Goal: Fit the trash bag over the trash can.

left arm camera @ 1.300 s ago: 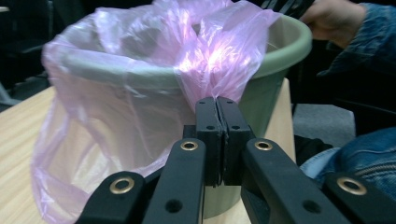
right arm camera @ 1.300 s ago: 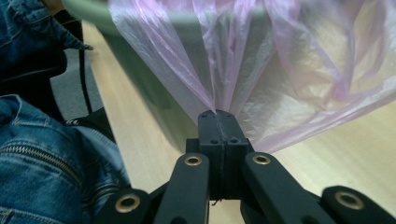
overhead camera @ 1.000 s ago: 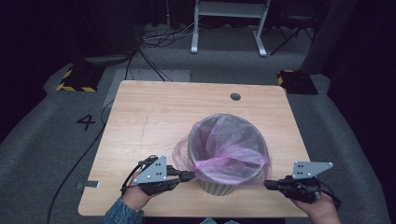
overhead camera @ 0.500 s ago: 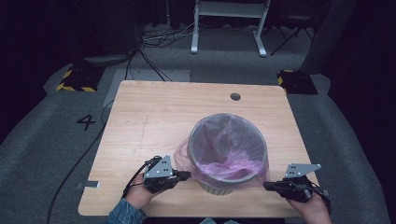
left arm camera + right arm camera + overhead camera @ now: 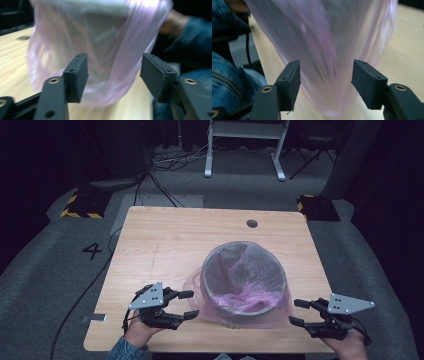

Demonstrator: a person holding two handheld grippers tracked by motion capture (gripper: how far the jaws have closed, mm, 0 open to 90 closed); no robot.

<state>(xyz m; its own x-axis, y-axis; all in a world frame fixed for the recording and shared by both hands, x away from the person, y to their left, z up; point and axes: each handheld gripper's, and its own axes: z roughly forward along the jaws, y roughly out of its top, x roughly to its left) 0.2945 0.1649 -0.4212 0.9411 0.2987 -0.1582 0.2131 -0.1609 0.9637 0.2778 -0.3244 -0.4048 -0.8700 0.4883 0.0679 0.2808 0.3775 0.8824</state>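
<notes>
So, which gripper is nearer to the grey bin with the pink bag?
The left gripper. Its open fingers almost reach the pink bag at the bin's left side. The right gripper, also open, sits a little off the bag's right side.

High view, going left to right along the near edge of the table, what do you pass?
Left claw, jaws apart and just opened with nothing between them → pink bag draped over the bin's side → grey bin → right claw, jaws also apart and just opened.
</notes>
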